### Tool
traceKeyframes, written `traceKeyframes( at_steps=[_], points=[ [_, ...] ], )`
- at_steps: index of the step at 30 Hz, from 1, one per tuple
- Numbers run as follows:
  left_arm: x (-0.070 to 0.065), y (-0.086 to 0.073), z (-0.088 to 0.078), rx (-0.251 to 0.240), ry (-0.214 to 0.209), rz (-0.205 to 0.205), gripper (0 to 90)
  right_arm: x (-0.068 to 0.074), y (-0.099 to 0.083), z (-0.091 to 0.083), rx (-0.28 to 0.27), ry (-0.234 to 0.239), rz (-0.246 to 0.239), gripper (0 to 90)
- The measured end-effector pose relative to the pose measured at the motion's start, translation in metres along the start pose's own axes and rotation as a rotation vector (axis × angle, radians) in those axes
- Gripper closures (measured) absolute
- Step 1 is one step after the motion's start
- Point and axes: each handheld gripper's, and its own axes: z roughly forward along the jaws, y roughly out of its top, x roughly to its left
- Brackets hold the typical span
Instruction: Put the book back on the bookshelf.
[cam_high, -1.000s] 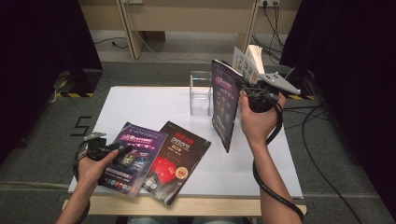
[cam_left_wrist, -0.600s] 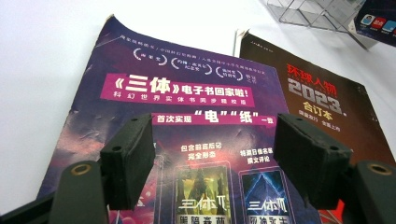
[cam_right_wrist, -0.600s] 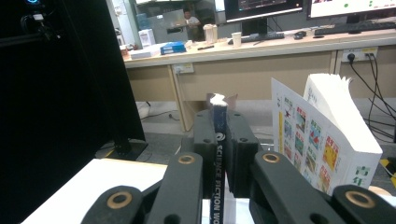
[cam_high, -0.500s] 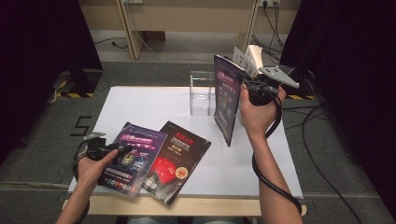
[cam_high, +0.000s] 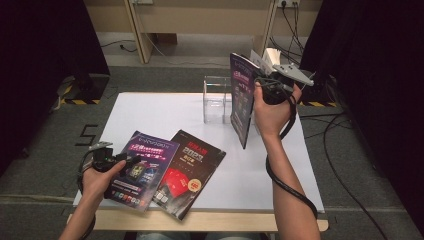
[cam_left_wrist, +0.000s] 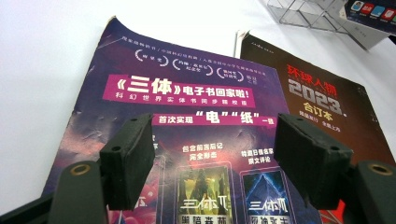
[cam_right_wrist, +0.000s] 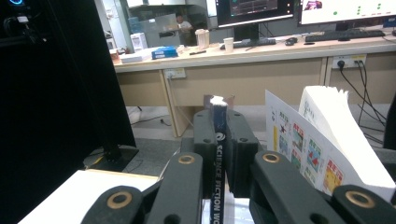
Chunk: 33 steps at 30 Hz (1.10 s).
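Glossy purple magazine (cam_high: 241, 102) upright, spine clamped by right gripper (cam_high: 265, 82); left gripper (cam_left_wrist: 212, 156) jaws apart.

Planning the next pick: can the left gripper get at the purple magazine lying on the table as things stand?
Probably yes. The left gripper hovers open right over the purple magazine, jaws either side of its cover in the left gripper view. It lies flat, and nothing sits on it; the dark magazine only borders one edge.

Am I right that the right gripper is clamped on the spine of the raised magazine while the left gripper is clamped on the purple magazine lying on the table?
Not quite. The right gripper is indeed clamped on the spine of the raised magazine. The left gripper, though, is open: the left gripper view shows its jaws standing apart above the purple magazine, gripping nothing. That magazine does lie flat on the table.
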Motion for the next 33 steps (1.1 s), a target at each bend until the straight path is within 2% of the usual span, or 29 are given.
traceKeyframes(
  at_steps=[9,14,23,33],
  points=[
    [0.001,0.0,0.0,-0.003,-0.001,0.0,27.8,0.0,0.001,0.02,-0.006,-0.016,-0.007,84.8],
    [0.002,-0.001,0.001,0.0,0.002,-0.002,27.8,0.0,0.004,0.031,-0.012,-0.029,-0.026,84.8],
    [0.003,-0.001,0.001,0.0,0.004,-0.005,27.7,0.001,0.004,0.05,-0.005,-0.043,-0.021,84.8],
    [0.004,-0.001,0.001,-0.002,0.004,-0.009,27.7,0.003,0.005,0.068,-0.025,-0.057,-0.023,84.8]
  ],
)
